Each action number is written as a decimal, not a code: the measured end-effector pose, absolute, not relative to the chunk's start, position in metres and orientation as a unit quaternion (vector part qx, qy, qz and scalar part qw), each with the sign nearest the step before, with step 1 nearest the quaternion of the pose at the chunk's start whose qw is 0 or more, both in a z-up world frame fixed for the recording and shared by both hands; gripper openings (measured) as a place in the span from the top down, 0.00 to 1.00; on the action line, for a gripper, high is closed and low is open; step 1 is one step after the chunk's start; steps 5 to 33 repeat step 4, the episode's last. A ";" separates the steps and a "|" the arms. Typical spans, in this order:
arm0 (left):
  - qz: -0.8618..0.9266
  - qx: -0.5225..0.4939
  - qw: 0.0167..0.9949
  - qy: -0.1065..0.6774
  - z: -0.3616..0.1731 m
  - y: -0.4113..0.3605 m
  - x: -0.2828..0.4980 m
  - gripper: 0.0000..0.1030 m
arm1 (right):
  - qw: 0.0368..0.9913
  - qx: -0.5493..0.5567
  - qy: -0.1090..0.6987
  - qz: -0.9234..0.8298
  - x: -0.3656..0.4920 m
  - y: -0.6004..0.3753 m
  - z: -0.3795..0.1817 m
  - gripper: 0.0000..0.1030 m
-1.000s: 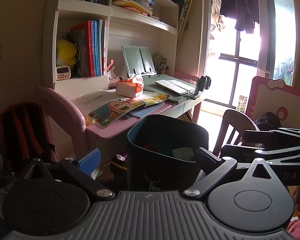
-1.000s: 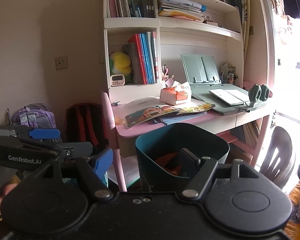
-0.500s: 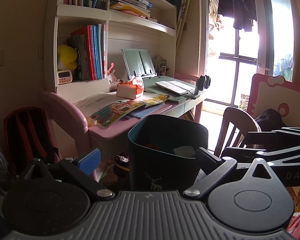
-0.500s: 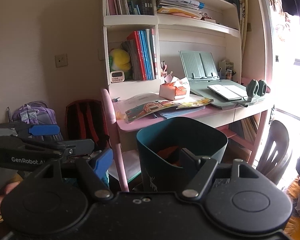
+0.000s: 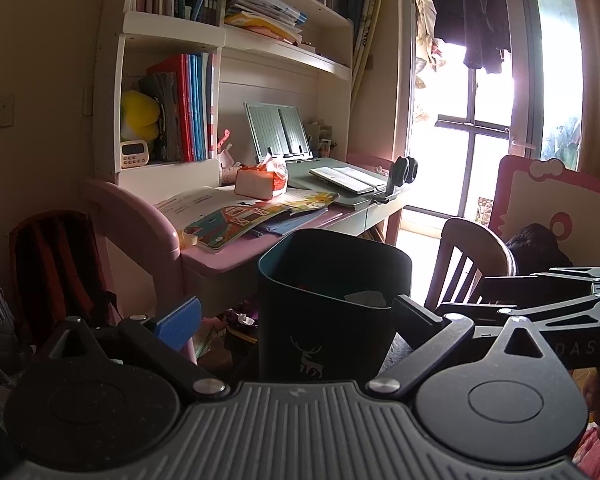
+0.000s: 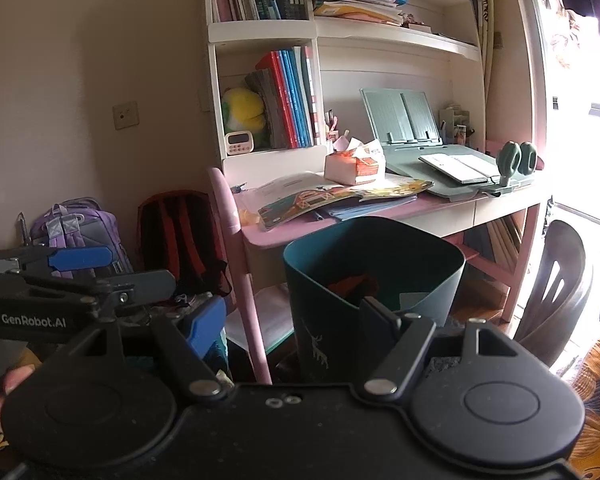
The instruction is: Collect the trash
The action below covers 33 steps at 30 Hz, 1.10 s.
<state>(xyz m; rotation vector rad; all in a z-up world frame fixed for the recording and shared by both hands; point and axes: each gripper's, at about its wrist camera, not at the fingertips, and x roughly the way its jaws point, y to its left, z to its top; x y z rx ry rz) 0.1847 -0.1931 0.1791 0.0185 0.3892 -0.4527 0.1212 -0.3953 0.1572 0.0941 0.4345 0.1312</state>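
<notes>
Both grippers, left [image 5: 292, 320] and right [image 6: 288, 316], stand spread beside the dark teal deer-print wastebasket [image 6: 340, 320], each with 1 finger at its rim.

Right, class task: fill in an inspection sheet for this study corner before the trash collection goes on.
Surface: pink desk, crowded with books and paper.
Job's things: dark teal bin, upright, with an orange scrap and pale paper inside.
Clutter: tissue pack, picture book and open book, all on the desk.
Grippers: left gripper and right gripper both open, nothing held, bin just ahead.
Cables: nothing seen.
Surroundings: bookshelves, red backpack, purple backpack, chair, bright window.
</notes>
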 end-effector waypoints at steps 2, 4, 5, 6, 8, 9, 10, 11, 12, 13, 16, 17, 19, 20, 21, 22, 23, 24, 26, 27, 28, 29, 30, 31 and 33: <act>-0.219 0.005 0.956 0.194 0.177 -0.188 0.185 0.01 | 0.973 0.047 0.217 0.067 0.123 -0.391 0.157 0.28; -0.221 -0.001 0.955 0.198 0.174 -0.181 0.186 0.01 | 0.972 0.046 0.221 0.070 0.125 -0.386 0.155 0.28; -0.221 -0.001 0.955 0.198 0.174 -0.181 0.186 0.01 | 0.972 0.046 0.221 0.070 0.125 -0.386 0.155 0.28; -0.221 -0.001 0.955 0.198 0.174 -0.181 0.186 0.01 | 0.972 0.046 0.221 0.070 0.125 -0.386 0.155 0.28; -0.221 -0.001 0.955 0.198 0.174 -0.181 0.186 0.01 | 0.972 0.046 0.221 0.070 0.125 -0.386 0.155 0.28; -0.221 -0.001 0.955 0.198 0.174 -0.181 0.186 0.01 | 0.972 0.046 0.221 0.070 0.125 -0.386 0.155 0.28; -0.221 -0.001 0.955 0.198 0.174 -0.181 0.186 0.01 | 0.972 0.046 0.221 0.070 0.125 -0.386 0.155 0.28; -0.221 -0.001 0.955 0.198 0.174 -0.181 0.186 0.01 | 0.972 0.046 0.221 0.070 0.125 -0.386 0.155 0.28; -0.221 -0.001 0.955 0.198 0.174 -0.181 0.186 0.01 | 0.972 0.046 0.221 0.070 0.125 -0.386 0.155 0.28; -0.221 -0.001 0.955 0.198 0.174 -0.181 0.186 0.01 | 0.972 0.046 0.221 0.070 0.125 -0.386 0.155 0.28; -0.221 -0.001 0.955 0.198 0.174 -0.181 0.186 0.01 | 0.972 0.046 0.221 0.070 0.125 -0.386 0.155 0.28; -0.221 -0.001 0.955 0.198 0.174 -0.181 0.186 0.01 | 0.972 0.046 0.221 0.070 0.125 -0.386 0.155 0.28; -0.221 -0.001 0.955 0.198 0.174 -0.181 0.186 0.01 | 0.972 0.046 0.221 0.070 0.125 -0.386 0.155 0.28; -0.221 -0.001 0.955 0.198 0.174 -0.181 0.186 0.01 | 0.972 0.046 0.221 0.070 0.125 -0.386 0.155 0.28; -0.221 -0.001 0.955 0.198 0.174 -0.181 0.186 0.01 | 0.972 0.046 0.221 0.070 0.125 -0.386 0.155 0.28; -0.221 -0.001 0.955 0.198 0.174 -0.181 0.186 0.01 | 0.972 0.046 0.221 0.070 0.125 -0.386 0.155 0.28; -0.221 -0.001 0.955 0.198 0.174 -0.181 0.186 0.01 | 0.972 0.046 0.221 0.070 0.125 -0.386 0.155 0.28; -0.221 -0.001 0.955 0.198 0.174 -0.181 0.186 0.01 | 0.972 0.046 0.221 0.070 0.125 -0.386 0.155 0.28; -0.221 -0.001 0.955 0.198 0.174 -0.181 0.186 0.01 | 0.972 0.046 0.221 0.070 0.125 -0.386 0.155 0.28; -0.221 -0.001 0.955 0.198 0.174 -0.181 0.186 0.01 | 0.972 0.046 0.221 0.070 0.125 -0.386 0.155 0.28; -0.221 -0.001 0.955 0.198 0.174 -0.181 0.186 0.01 | 0.972 0.046 0.221 0.070 0.125 -0.386 0.155 0.28; -0.221 -0.001 0.955 0.198 0.174 -0.181 0.186 0.01 | 0.972 0.046 0.221 0.070 0.125 -0.386 0.155 0.28; -0.221 -0.001 0.955 0.198 0.174 -0.181 0.186 0.01 | 0.972 0.046 0.221 0.070 0.125 -0.386 0.155 0.28; -0.221 -0.001 0.955 0.198 0.174 -0.181 0.186 0.01 | 0.972 0.046 0.221 0.070 0.125 -0.386 0.155 0.28; -0.221 -0.001 0.955 0.198 0.174 -0.181 0.186 0.01 | 0.972 0.046 0.221 0.070 0.125 -0.386 0.155 0.28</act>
